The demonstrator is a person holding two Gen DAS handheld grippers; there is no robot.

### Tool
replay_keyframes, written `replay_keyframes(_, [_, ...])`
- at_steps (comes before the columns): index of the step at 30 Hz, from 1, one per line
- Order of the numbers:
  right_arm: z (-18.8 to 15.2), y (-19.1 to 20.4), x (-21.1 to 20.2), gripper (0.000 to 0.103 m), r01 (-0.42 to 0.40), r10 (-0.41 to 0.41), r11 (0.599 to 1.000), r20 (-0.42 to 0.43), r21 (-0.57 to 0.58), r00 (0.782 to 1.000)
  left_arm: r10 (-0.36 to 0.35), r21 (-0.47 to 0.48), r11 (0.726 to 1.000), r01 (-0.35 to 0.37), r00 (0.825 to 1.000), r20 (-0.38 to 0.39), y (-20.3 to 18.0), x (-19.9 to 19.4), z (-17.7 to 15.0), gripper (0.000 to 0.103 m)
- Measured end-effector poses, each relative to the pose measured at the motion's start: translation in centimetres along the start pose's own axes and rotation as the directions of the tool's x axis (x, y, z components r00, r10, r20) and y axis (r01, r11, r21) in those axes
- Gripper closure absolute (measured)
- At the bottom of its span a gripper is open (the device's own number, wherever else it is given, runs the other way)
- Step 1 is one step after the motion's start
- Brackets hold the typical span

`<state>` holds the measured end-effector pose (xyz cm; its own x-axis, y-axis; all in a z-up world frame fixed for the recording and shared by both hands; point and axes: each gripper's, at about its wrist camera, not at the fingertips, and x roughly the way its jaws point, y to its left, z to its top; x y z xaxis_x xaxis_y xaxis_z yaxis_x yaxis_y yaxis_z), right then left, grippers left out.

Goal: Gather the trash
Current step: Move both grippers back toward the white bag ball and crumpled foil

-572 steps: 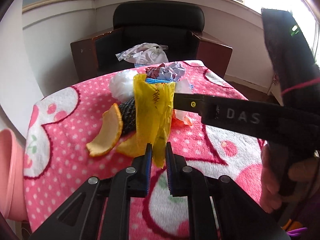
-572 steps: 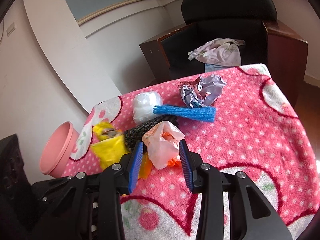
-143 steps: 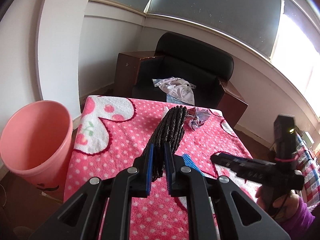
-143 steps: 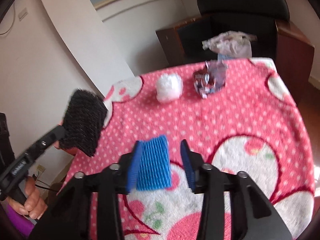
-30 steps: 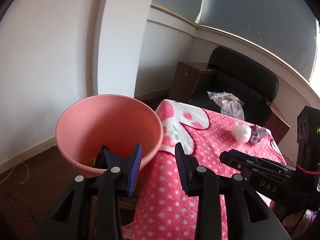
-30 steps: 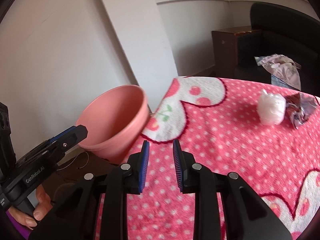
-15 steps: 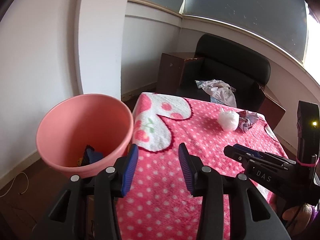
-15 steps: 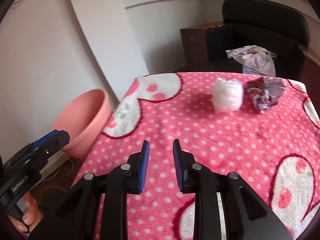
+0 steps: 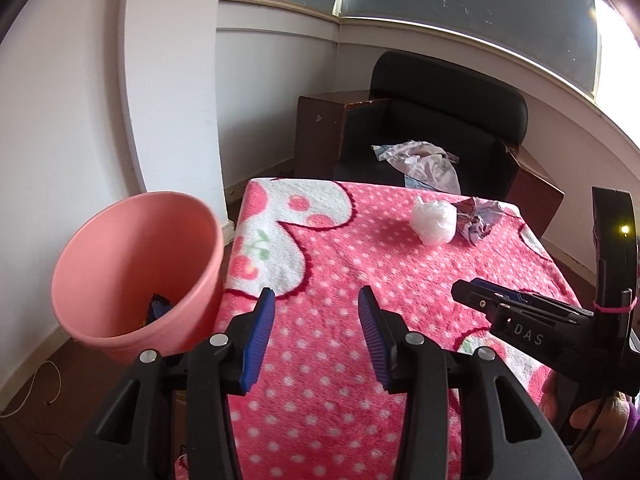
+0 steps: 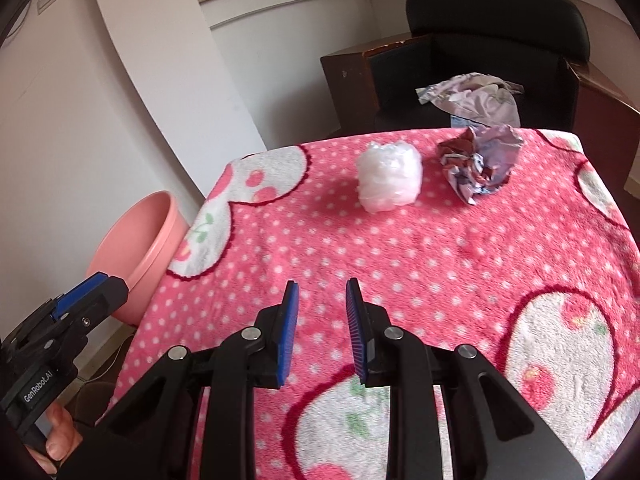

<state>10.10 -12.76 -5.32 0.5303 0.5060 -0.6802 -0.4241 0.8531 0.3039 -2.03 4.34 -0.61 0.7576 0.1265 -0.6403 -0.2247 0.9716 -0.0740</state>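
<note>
Two pieces remain on the pink surface (image 10: 420,264) toward 12 o'clock: a white plastic wad (image 10: 389,176), crumpled paper (image 10: 480,164) just beside it. Left gripper (image 9: 316,320) and right gripper (image 10: 322,320) both gape, released and empty. Pink bin (image 9: 132,272) at 9 o'clock.

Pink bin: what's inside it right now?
In the pink bin, a dark blue-black scrap shows low against the near wall. The rest of the bottom is hidden behind that wall.

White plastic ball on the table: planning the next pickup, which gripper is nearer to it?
Right, probably. The right gripper hangs open over the pink blanket, pointing toward the white plastic ball. The left gripper, also open, sits back at the table's corner beside the pink bin.
</note>
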Motion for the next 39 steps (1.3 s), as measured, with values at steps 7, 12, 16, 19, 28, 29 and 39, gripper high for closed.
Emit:
replay_keyframes(7, [-0.1,-1.4,-0.1,0.078,0.012,-0.012,0.999,0.002,0.032,1.000,-0.012,0.022,1.000,0.012,1.000,-0.014,-1.2,0.5,0.0,0.060])
replay_keyframes(12, [-0.2,-2.3,0.1,0.078,0.021,-0.021,0.998,-0.003,0.053,1.000,-0.010,0.036,0.999,0.011,1.000,-0.028,-1.8,1.2,-0.2,0.060])
replay_keyframes(16, [-0.3,-2.6,0.3,0.078,0.020,-0.020,0.998,-0.009,0.058,1.000,-0.015,0.045,0.999,0.017,0.999,-0.036,-2.2,1.5,-0.4,0.060])
replay_keyframes(19, [-0.3,-2.7,0.4,0.078,0.017,-0.016,0.998,-0.014,0.064,1.000,-0.018,0.049,0.999,0.020,0.999,-0.042,-2.4,1.8,-0.5,0.060])
replay_keyframes(28, [-0.6,-3.7,0.8,0.078,0.003,0.000,0.994,-0.035,0.112,0.999,-0.030,0.075,0.997,0.034,0.998,-0.052,-3.4,2.9,-1.0,0.060])
replay_keyframes(29, [-0.7,-3.8,0.9,0.078,-0.001,0.005,0.993,-0.040,0.118,0.999,-0.031,0.079,0.996,0.035,0.998,-0.052,-3.5,3.0,-1.1,0.060])
replay_keyframes(39, [-0.9,-5.5,1.6,0.078,-0.046,0.061,0.976,-0.061,0.213,0.996,-0.016,0.108,0.994,0.027,0.995,-0.098,-4.3,5.3,-2.3,0.060])
